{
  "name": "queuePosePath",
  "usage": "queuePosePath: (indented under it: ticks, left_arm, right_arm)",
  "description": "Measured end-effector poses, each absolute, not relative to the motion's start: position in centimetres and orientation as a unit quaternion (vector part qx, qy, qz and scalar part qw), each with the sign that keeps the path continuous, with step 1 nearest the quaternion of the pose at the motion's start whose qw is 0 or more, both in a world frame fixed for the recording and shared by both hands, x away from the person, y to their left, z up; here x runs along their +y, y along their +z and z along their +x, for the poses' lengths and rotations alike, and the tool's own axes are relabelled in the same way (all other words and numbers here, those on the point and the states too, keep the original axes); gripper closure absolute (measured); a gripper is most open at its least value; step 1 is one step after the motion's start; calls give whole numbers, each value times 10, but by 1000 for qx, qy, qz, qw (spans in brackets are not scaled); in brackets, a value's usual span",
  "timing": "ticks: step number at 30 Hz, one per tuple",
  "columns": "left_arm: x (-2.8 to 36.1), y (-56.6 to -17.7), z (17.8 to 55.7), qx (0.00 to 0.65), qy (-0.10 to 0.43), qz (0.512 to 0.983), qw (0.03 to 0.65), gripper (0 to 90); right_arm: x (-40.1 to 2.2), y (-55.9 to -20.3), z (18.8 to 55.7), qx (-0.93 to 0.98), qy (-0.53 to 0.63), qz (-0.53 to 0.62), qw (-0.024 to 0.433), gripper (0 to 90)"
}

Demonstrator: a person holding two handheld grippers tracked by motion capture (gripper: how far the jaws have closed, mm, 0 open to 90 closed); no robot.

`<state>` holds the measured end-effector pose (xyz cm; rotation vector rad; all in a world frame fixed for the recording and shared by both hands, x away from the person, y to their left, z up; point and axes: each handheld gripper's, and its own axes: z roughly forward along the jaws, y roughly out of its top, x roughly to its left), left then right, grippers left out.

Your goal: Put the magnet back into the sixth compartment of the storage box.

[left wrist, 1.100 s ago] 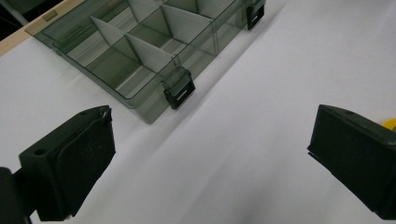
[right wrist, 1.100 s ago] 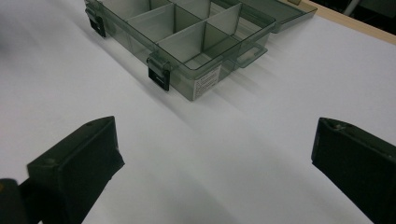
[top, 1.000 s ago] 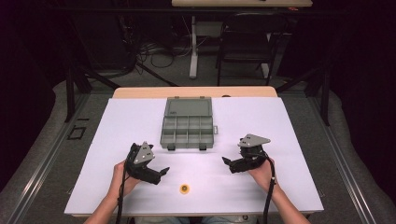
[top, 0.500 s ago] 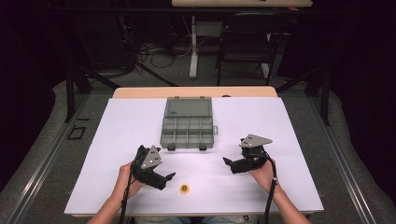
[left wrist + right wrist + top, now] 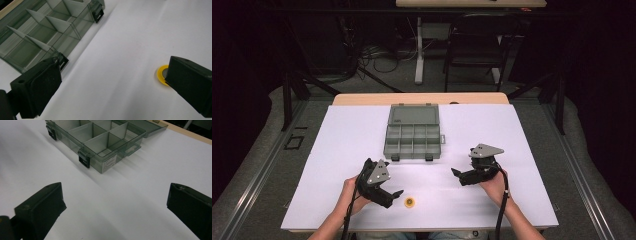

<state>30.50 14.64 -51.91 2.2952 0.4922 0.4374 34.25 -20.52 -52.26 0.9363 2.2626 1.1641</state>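
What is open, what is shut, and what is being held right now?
Box: lid open and lying flat, compartments look empty.
Ring: lying flat on the table, not held.
Left gripper: open, empty, close to the ring.
Right gripper: open, empty.

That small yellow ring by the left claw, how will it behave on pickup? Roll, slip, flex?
The yellow ring lies flat on the white table, so it probably won't roll unless tipped on edge. It looks low and thin, so the left claw, open beside it, may struggle to get under it and could slide it on the smooth surface. Likely light and rigid, though material is unclear.
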Motion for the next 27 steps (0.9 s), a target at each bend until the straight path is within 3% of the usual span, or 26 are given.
queuePosePath:
  ticks: [27]
  left_arm:
    - [120,-537,296,146,118,924,333,1]
  right_arm:
    - [-204,-524,343,821,414,333,209,4]
